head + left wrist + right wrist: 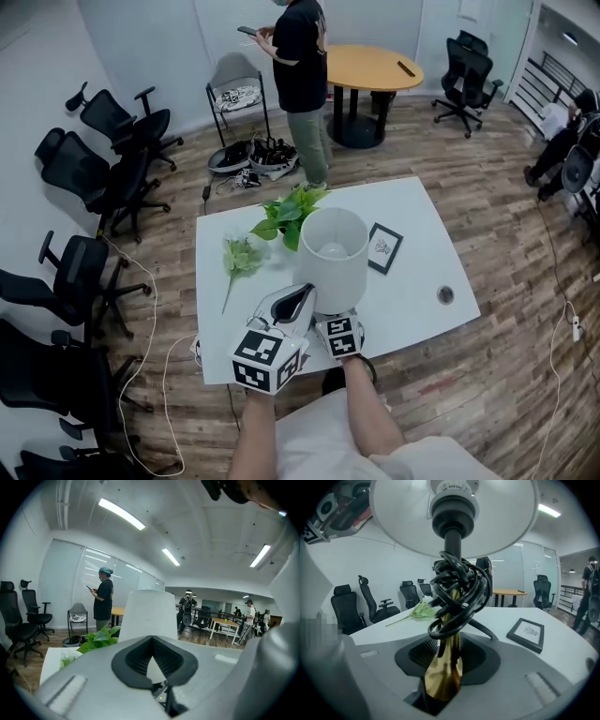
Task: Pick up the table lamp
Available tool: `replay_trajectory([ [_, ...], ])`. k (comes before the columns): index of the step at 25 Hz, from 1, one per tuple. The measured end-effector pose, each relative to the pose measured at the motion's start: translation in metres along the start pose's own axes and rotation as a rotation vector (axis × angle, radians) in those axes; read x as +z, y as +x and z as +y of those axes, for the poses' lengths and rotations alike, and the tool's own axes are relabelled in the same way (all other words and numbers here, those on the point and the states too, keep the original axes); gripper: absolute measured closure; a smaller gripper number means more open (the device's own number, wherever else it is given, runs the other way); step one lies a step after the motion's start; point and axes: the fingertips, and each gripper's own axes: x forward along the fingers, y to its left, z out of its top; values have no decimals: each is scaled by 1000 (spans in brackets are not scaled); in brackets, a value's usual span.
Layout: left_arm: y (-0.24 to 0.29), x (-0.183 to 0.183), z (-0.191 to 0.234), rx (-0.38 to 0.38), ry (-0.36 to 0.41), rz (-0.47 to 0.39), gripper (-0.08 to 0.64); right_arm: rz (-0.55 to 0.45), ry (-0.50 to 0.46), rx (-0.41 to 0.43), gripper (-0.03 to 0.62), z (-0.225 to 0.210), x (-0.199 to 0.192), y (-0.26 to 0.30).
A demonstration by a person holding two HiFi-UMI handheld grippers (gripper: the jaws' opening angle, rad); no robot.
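Note:
The table lamp (333, 255) has a white shade, a gold stem (446, 665) and a black cord (457, 595) wound round the stem. It is at the front of the white table (422, 225). My right gripper (339, 323) reaches under the shade from the front, and in the right gripper view it (444, 677) is shut on the gold stem low down. My left gripper (298, 298) points at the shade from the front left; its jaws are together with nothing between them, and the shade (147, 613) fills the left gripper view just beyond.
Behind the lamp lie a leafy green plant (289, 214), a pale flower sprig (242, 255) and a black picture frame (384, 247). A round cable hole (445, 294) sits at the table's right. A person (302, 75) stands beyond, with office chairs (94, 178) to the left.

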Motion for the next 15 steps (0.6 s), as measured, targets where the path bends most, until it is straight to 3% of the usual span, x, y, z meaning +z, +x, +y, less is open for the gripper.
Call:
replay_trajectory([
  [6, 11, 12, 20, 52, -17, 23, 560, 28, 7, 53, 457, 3, 13, 4],
  [15, 9, 12, 27, 75, -21, 69, 560, 70, 36, 54, 466, 4, 11, 0],
])
